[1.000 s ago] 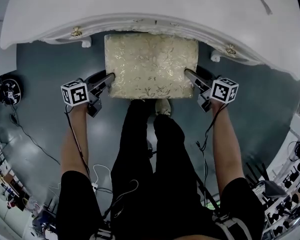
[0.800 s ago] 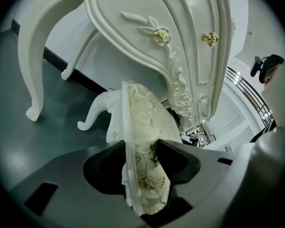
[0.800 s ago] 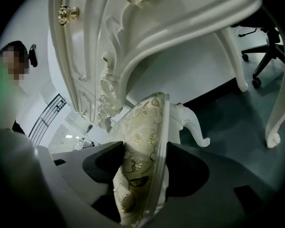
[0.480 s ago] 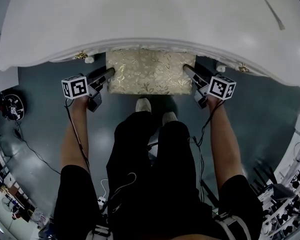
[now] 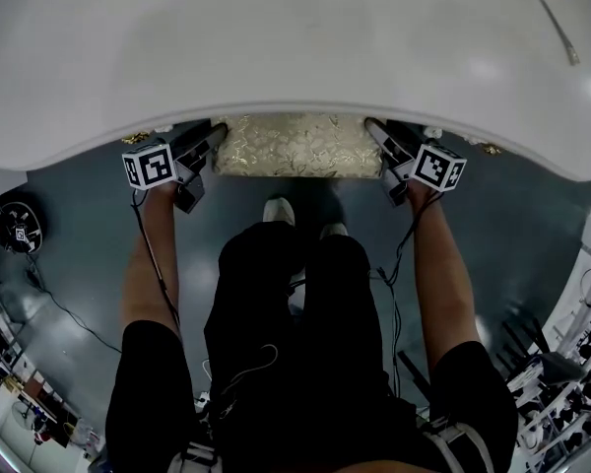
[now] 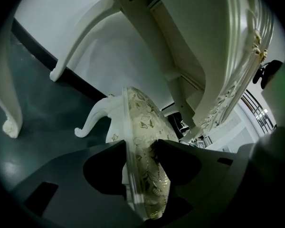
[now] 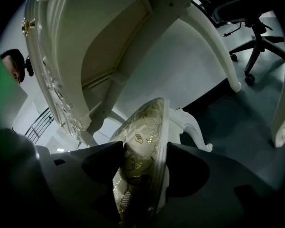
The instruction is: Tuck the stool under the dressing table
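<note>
The stool (image 5: 295, 146) has a gold-patterned cream cushion and white carved legs; in the head view only its near strip shows, the rest lies under the white dressing table (image 5: 276, 47). My left gripper (image 5: 215, 136) is shut on the stool's left edge (image 6: 140, 141). My right gripper (image 5: 372, 131) is shut on the stool's right edge (image 7: 149, 146). Both gripper views look under the tabletop, past a curled stool leg (image 6: 90, 122), (image 7: 194, 129).
The person's legs and shoes (image 5: 276, 210) stand just behind the stool. White table legs (image 6: 7, 122), (image 7: 280, 127) flank it. An office chair base (image 7: 256, 46) stands on the dark floor at right. Cables and a round device (image 5: 15, 227) lie at left.
The stool has slid further under the dressing table with both grippers holding it; less of the cushion shows. The person has stepped forward.
</note>
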A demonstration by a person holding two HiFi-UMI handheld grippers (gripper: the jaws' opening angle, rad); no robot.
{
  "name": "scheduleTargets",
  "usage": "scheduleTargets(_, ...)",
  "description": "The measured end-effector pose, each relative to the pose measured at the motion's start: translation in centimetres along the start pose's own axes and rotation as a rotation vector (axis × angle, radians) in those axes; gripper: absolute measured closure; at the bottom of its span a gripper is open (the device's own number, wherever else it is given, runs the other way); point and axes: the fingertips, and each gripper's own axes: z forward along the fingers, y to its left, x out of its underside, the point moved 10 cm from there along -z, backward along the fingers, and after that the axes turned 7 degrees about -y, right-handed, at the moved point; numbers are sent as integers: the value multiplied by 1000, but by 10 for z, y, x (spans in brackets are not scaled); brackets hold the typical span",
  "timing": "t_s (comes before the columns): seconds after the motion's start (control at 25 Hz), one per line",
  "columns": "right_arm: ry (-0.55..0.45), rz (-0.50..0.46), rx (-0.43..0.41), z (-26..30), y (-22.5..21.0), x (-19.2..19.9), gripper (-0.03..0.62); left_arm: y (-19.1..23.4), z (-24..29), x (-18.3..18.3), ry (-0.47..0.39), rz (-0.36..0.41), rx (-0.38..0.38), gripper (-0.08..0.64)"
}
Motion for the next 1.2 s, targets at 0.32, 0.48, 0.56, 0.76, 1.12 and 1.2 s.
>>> scheduleTargets(0.32,-120,47,-37,40,-46,-23,287,29,47,-18,-65,4,53,339)
scheduleTargets(0.48,-112,39,-71,43,-48,-26,282,33,50,-20,-113,9,67,333)
scheduleTargets(0.56,-132,34,-62,41,-47,-27,279,32,48,-20,-152,21,56,327)
scheduleTargets(0.76,-172,43,65,12,-31,-14,321,15,15,1,-219,76,-52,384)
scheduleTargets(1.12,-118,-274,216,-84,124,1,575,-153,-86,40,-242,292,-201,541)
scheduleTargets(1.2,-135,-358,194,-114,167,-18,575,-224,-87,41,-237,412,-238,541)
